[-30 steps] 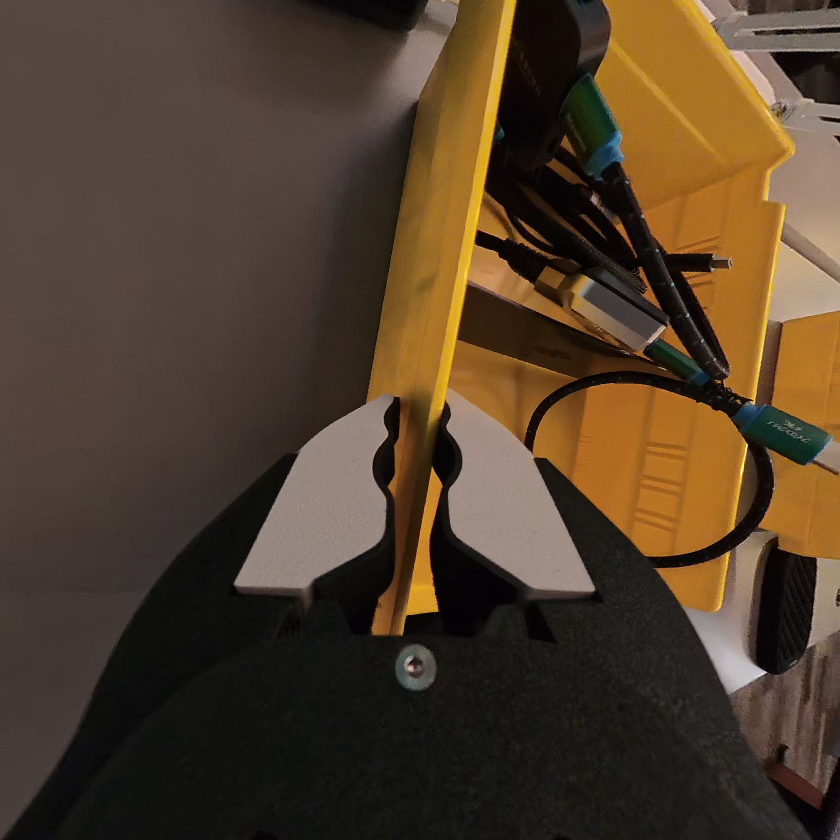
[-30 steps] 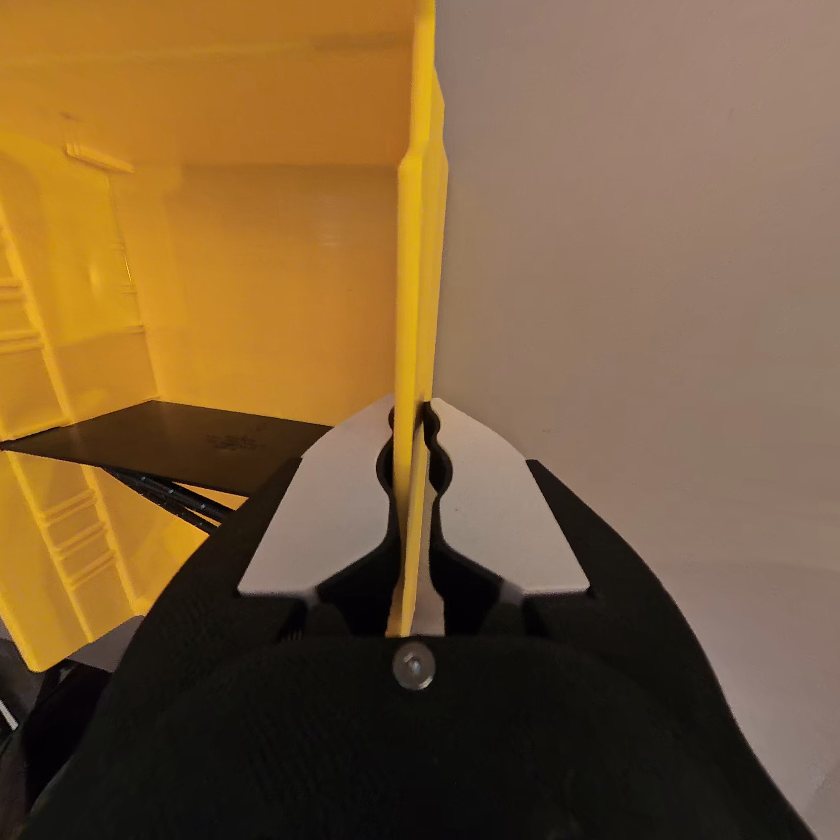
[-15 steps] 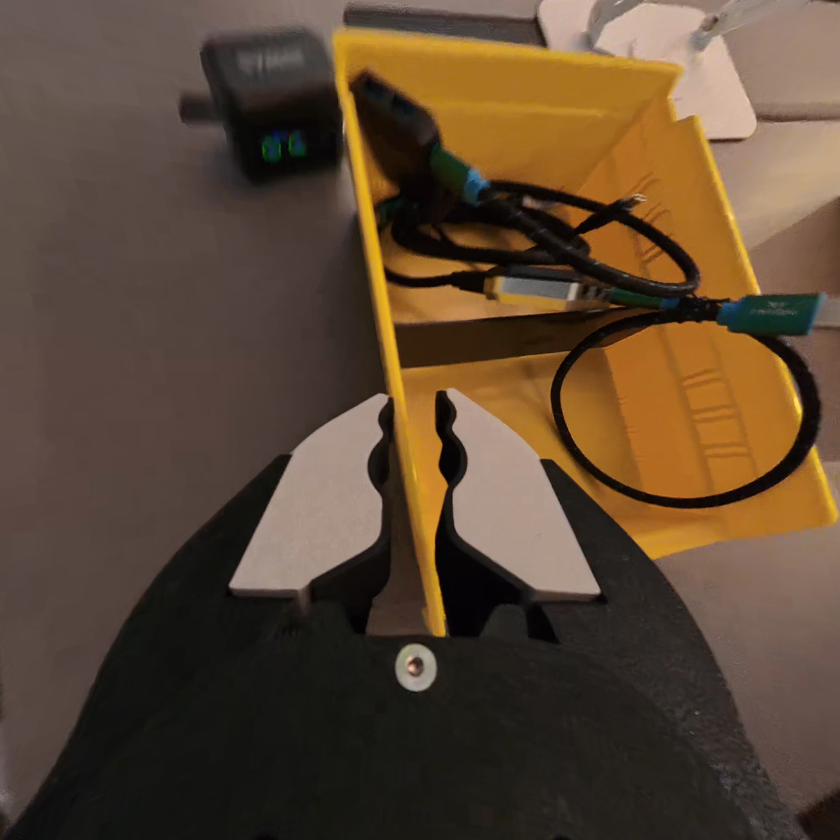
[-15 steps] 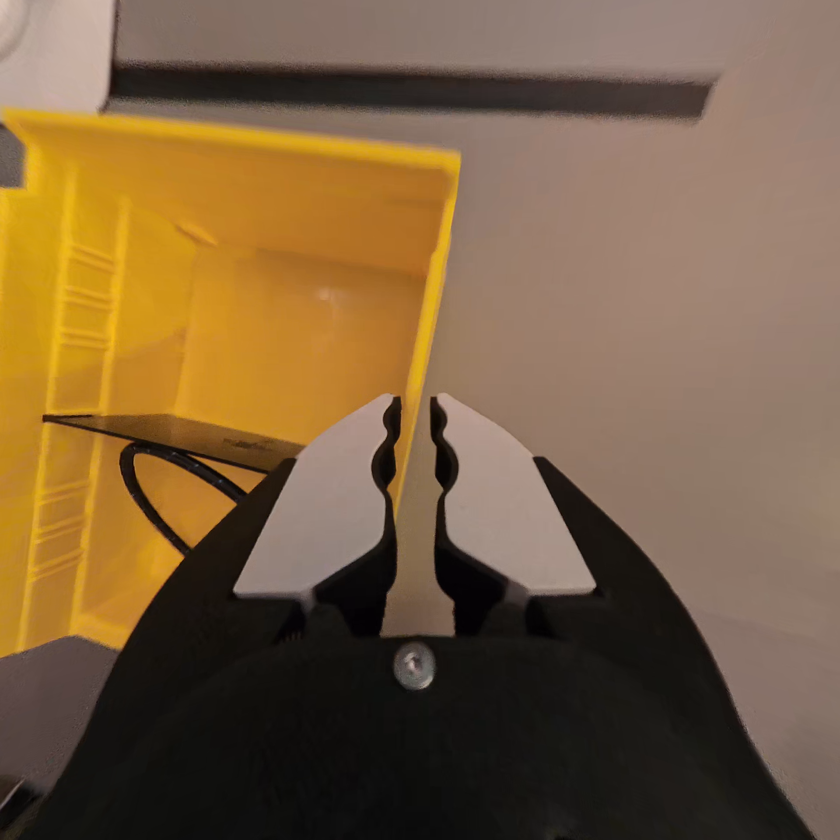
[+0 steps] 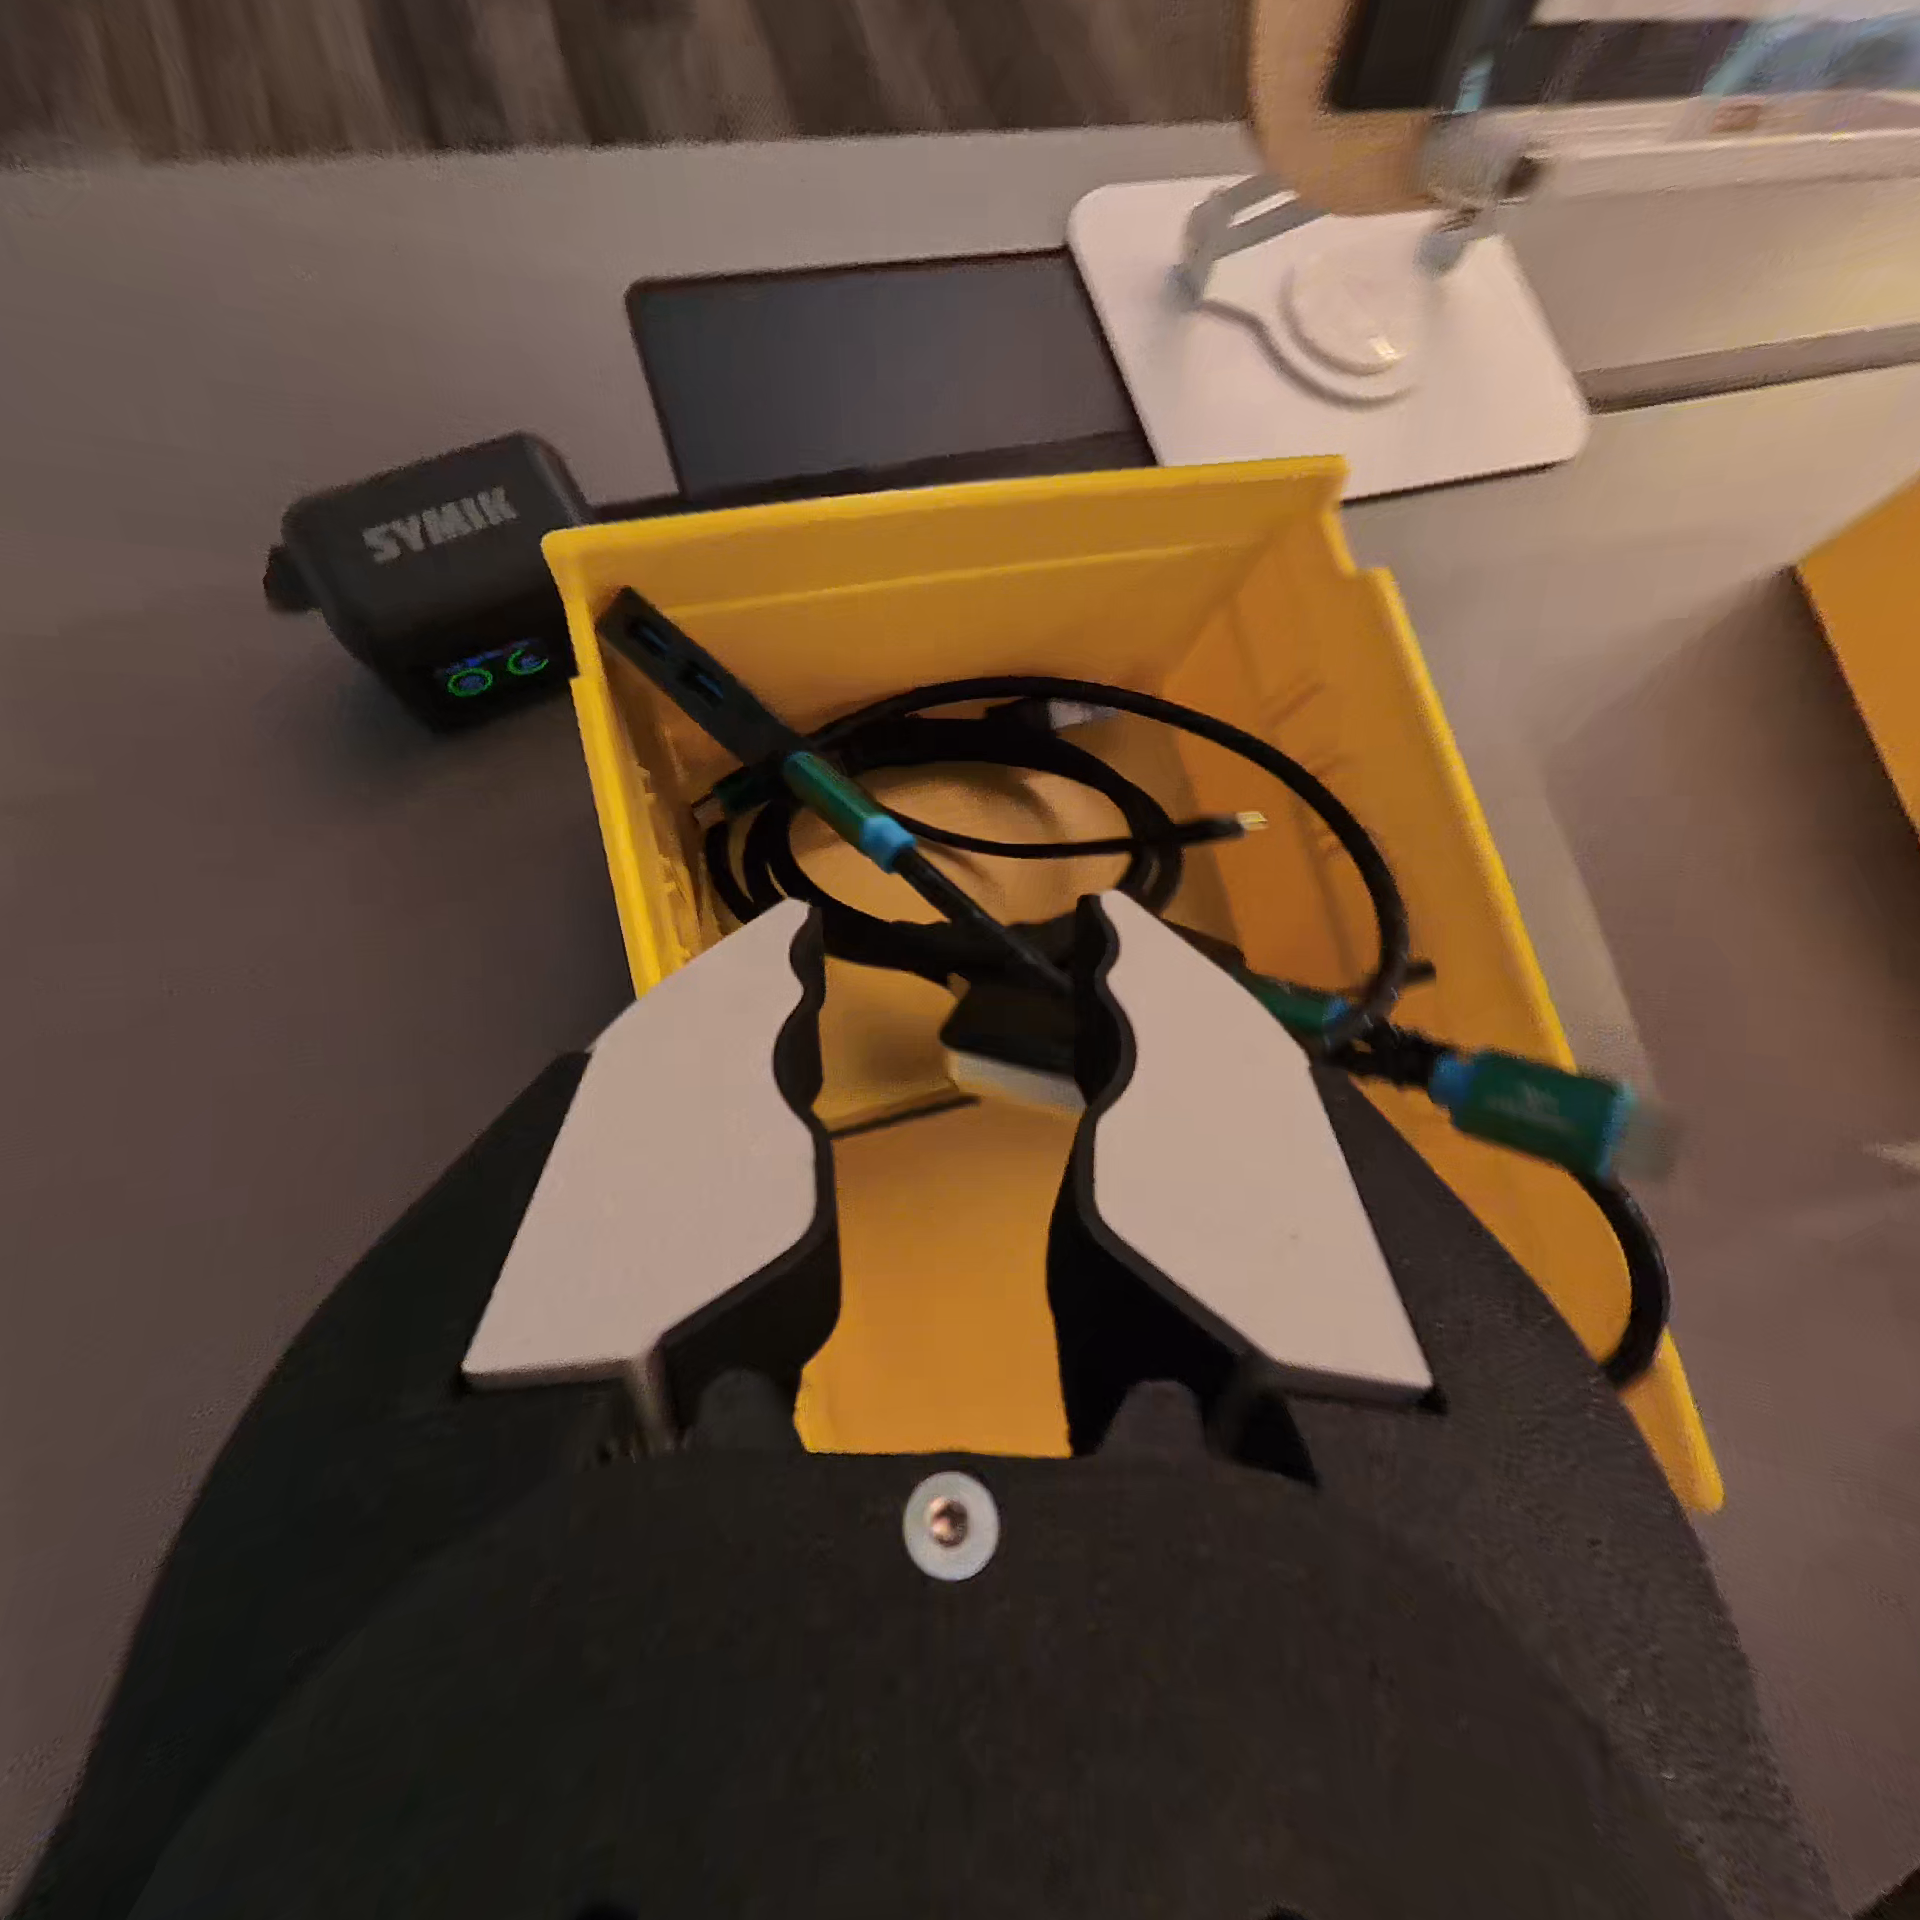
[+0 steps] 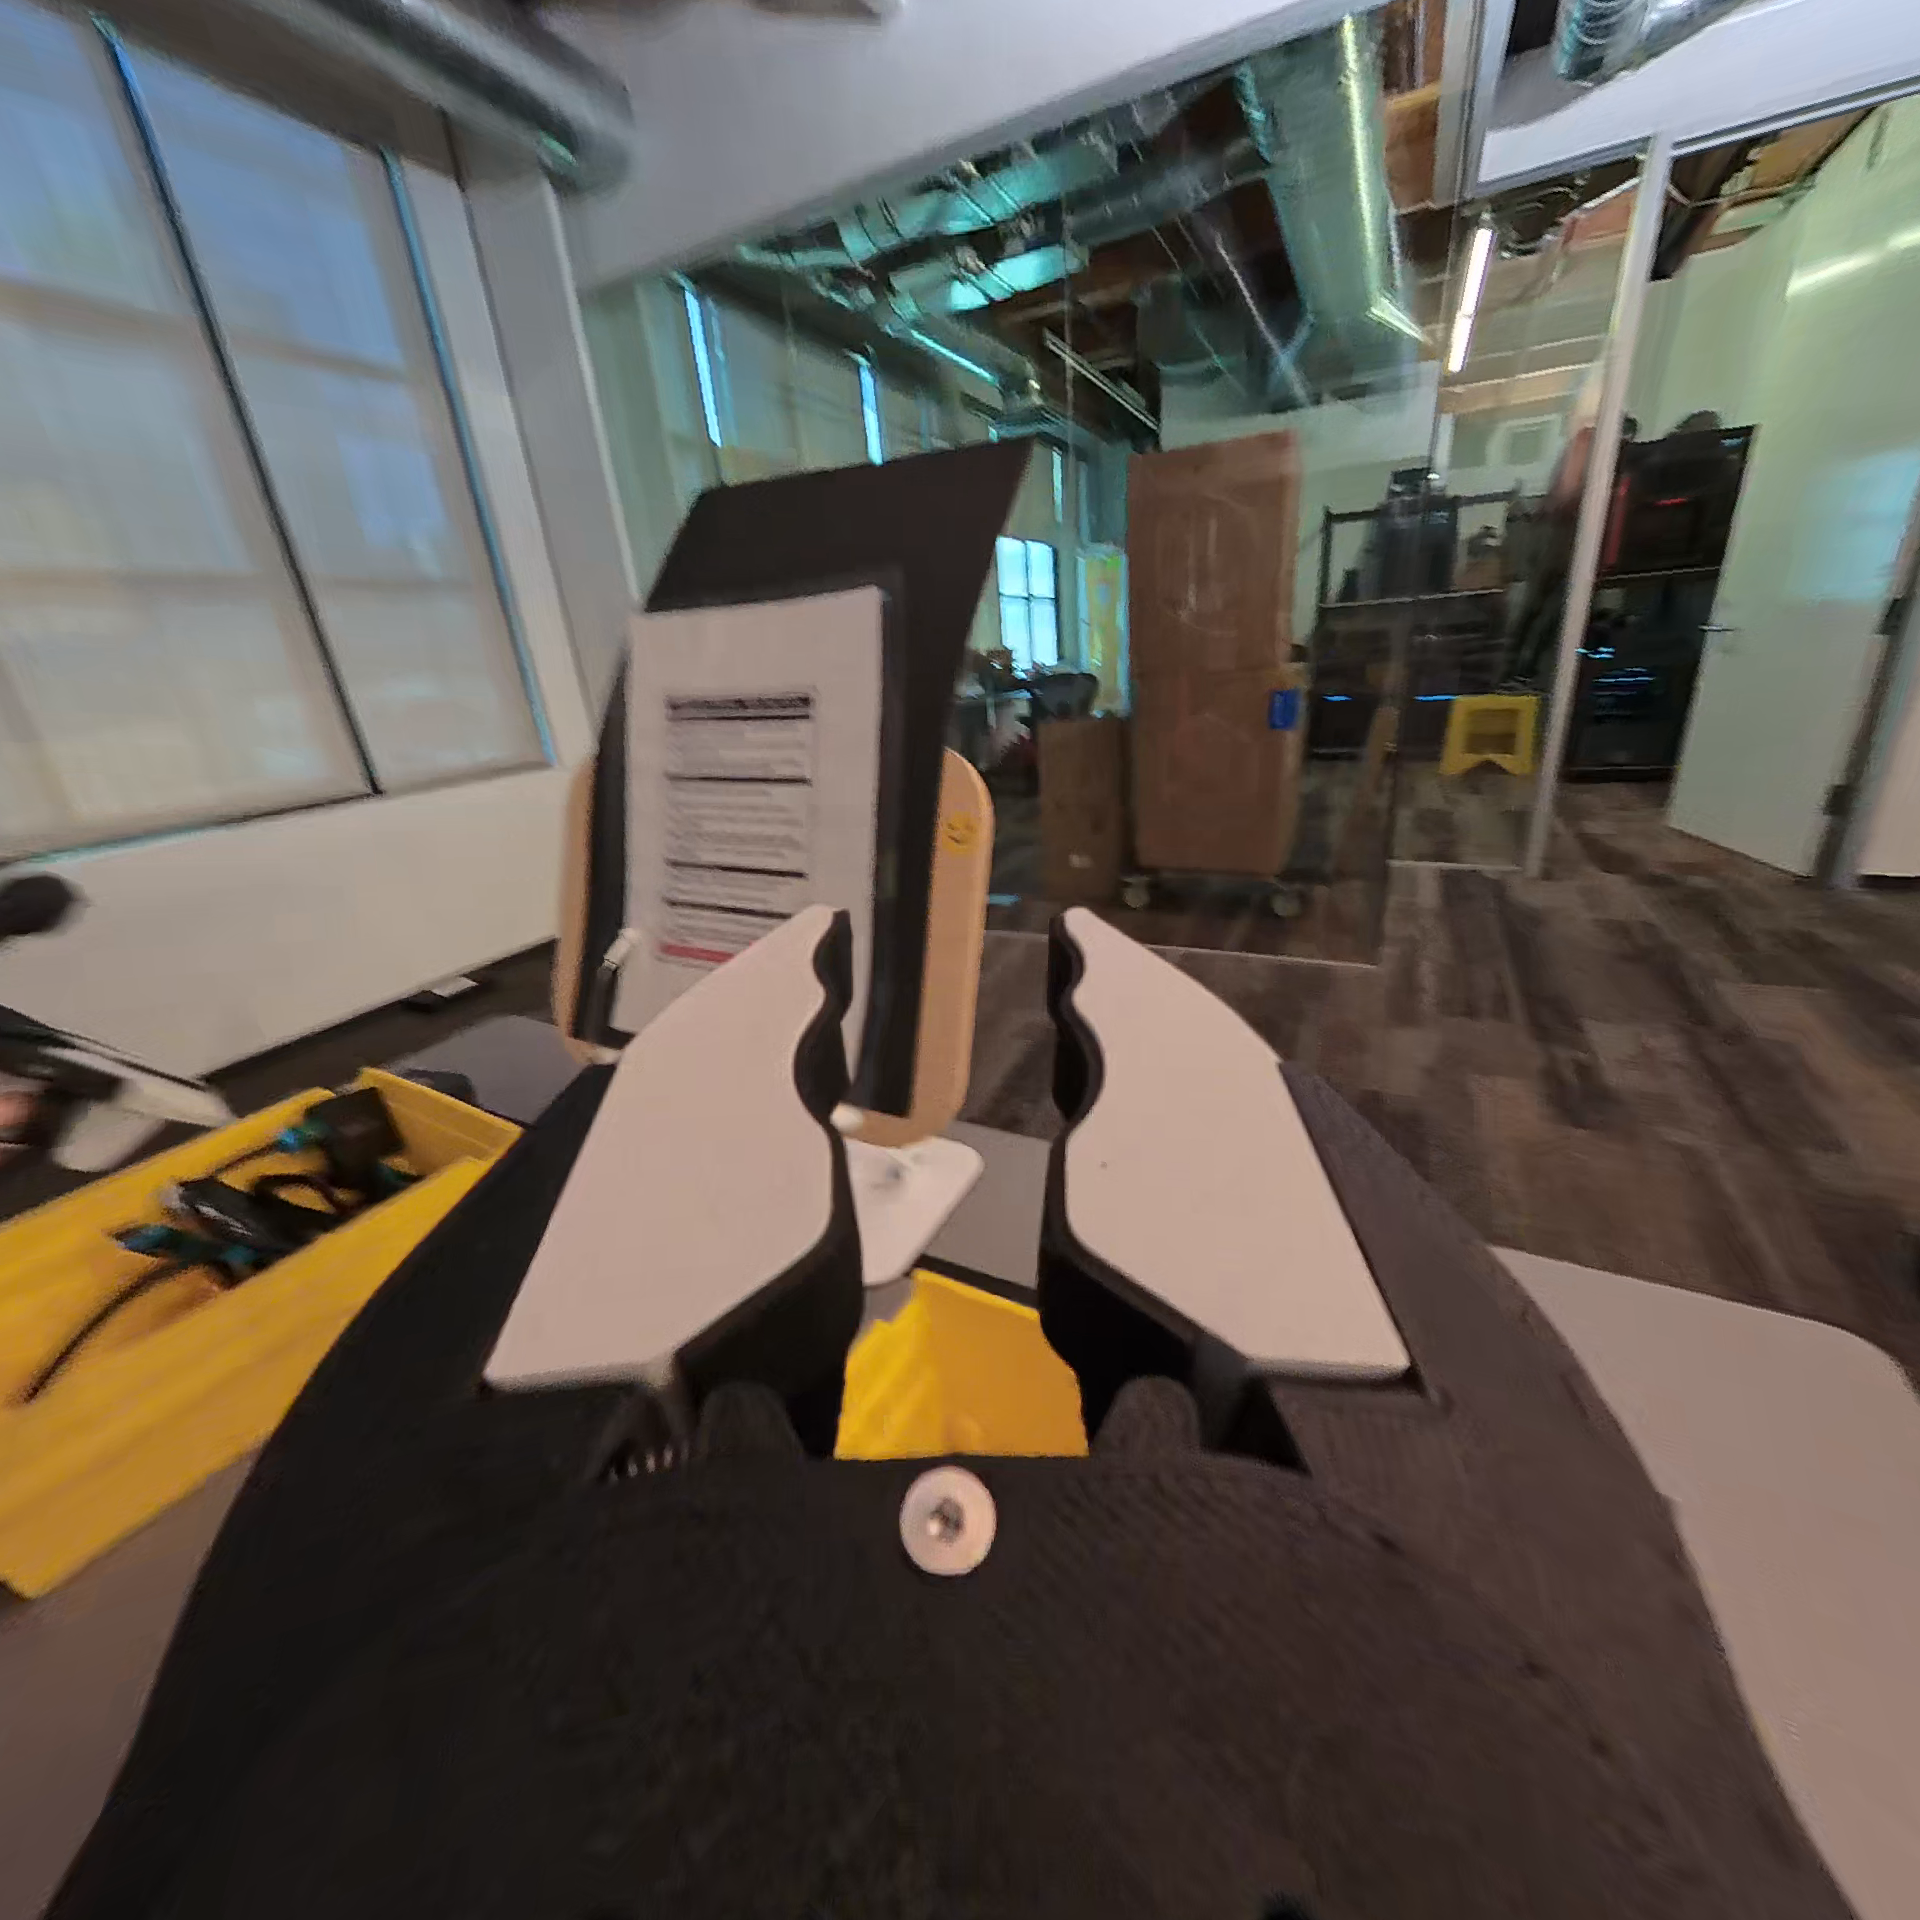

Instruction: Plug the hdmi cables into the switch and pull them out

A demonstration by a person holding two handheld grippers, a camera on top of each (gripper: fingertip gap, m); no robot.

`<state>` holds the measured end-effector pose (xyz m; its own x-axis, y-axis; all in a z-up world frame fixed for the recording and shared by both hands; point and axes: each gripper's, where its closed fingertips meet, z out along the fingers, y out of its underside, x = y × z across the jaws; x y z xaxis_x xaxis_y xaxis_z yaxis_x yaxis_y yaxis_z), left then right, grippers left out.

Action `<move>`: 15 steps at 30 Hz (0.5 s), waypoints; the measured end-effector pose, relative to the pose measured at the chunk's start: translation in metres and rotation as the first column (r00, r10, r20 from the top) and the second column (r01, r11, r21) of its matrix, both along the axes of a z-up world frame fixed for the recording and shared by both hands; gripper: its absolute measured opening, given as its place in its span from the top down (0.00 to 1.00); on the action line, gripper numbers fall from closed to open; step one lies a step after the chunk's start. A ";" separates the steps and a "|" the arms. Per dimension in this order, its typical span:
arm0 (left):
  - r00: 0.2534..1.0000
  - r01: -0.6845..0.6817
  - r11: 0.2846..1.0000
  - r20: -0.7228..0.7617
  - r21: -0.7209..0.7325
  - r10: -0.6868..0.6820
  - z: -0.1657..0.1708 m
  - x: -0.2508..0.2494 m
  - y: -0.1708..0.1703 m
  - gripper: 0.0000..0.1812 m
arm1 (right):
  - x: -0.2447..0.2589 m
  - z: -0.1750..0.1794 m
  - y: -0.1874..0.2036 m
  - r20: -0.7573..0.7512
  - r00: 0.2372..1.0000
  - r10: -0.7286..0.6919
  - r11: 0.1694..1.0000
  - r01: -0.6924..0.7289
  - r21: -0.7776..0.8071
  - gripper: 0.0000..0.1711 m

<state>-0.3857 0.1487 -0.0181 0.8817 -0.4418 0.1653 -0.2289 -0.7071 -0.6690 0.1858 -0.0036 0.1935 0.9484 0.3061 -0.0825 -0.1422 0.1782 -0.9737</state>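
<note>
A yellow bin on the grey table holds a tangle of black braided HDMI cables with green and blue plugs, a black switch leaning at its far left corner, and a silver-ended adapter. One green plug hangs over the bin's right wall. My left gripper is open and empty above the bin's near half. My right gripper is open and empty, raised and pointing out across the room. The same bin shows at the lower left of the right wrist view.
A black power bank with green lights lies left of the bin. A dark tablet and a white stand base lie behind it. A second yellow bin is at the right. A stand holding a printed sheet rises ahead. The grippers' ends are close to 65 centimetres from one another. The left tips stand about 15 centimetres off the black power bank.
Both grippers let go of the bin's side walls and opened wide. The left one lifted and centred over the bin; the right one swung up to face the room.
</note>
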 end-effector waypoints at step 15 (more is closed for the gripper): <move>0.948 -0.318 0.878 -0.095 -0.358 0.305 -0.038 -0.002 0.048 0.89 | -0.017 -0.002 0.009 -0.127 0.975 0.180 0.983 -0.175 0.050 0.81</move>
